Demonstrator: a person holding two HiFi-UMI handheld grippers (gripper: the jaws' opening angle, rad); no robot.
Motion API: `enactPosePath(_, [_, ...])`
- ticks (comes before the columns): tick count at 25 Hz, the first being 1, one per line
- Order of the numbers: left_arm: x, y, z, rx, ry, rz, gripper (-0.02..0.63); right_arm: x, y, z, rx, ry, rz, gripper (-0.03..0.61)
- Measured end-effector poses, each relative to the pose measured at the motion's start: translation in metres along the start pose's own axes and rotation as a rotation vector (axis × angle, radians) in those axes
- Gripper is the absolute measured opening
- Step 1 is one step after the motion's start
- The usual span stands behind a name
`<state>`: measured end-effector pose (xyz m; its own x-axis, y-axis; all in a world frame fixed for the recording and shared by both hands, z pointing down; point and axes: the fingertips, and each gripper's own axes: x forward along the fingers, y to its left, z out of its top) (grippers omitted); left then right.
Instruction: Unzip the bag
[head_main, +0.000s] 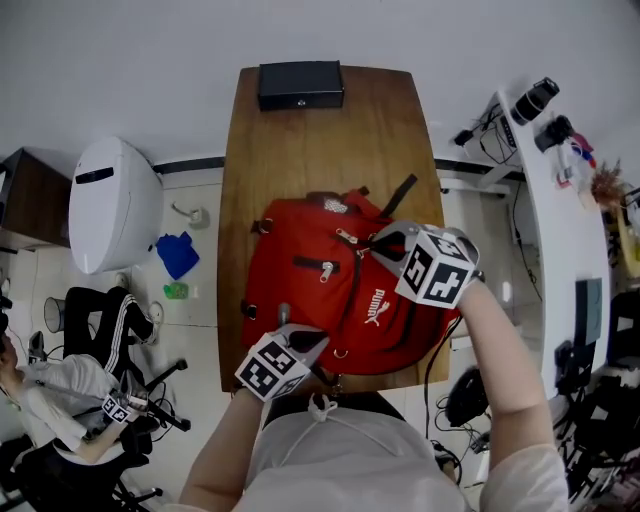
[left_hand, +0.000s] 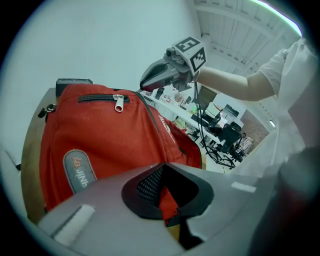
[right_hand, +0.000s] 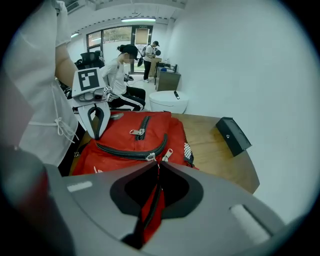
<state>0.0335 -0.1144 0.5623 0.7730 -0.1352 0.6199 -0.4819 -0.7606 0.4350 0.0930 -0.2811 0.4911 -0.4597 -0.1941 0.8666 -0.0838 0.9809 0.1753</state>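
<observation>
- Left gripper (left_hand: 169, 204) had its jaws pressed together on a fold of red fabric at the 7 o'clock edge of the bag (head_main: 305, 300), close to the person's body.
- Right gripper (right_hand: 150, 200) was clamped on another fold of the bag at its 2 o'clock side. A dark zip strip ran through the pinched red fabric.
- The bag lay flat on the wooden counter (head_main: 290, 150), filling the 6 o'clock half.
- The main zip (right_hand: 135, 152) curved dark across the bag just ahead of the right gripper and looked closed. Its two sliders (right_hand: 159, 155) sat side by side near that gripper's jaws.
- A pocket zip pull (head_main: 326, 272) lay at the bag's middle, between the two grippers.
- A black box (head_main: 300, 85) stood at the counter's 12 o'clock end, well apart from the bag.
- A person (head_main: 60, 395) sat on a chair on the floor at 8 o'clock.
</observation>
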Motion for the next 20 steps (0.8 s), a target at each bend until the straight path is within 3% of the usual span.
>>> enactPosePath(7, [0.002, 0.004, -0.002, -0.016, 0.009, 0.023, 0.005, 0.02, -0.023, 0.013, 0.061, -0.051, -0.057, 0.021])
enactPosePath(15, [0.002, 0.004, -0.003, -0.02, 0.014, 0.018, 0.006, 0.029, -0.026, 0.01, 0.246, -0.115, -0.071, 0.034])
enactPosePath(19, [-0.003, 0.003, -0.002, 0.014, 0.008, 0.028, 0.006, 0.017, -0.039, 0.01, 0.42, -0.195, -0.212, 0.053])
enactPosePath(20, [-0.007, 0.003, 0.0, 0.034, -0.005, 0.043, 0.006, 0.011, -0.041, 0.011, 0.472, -0.232, -0.251, 0.122])
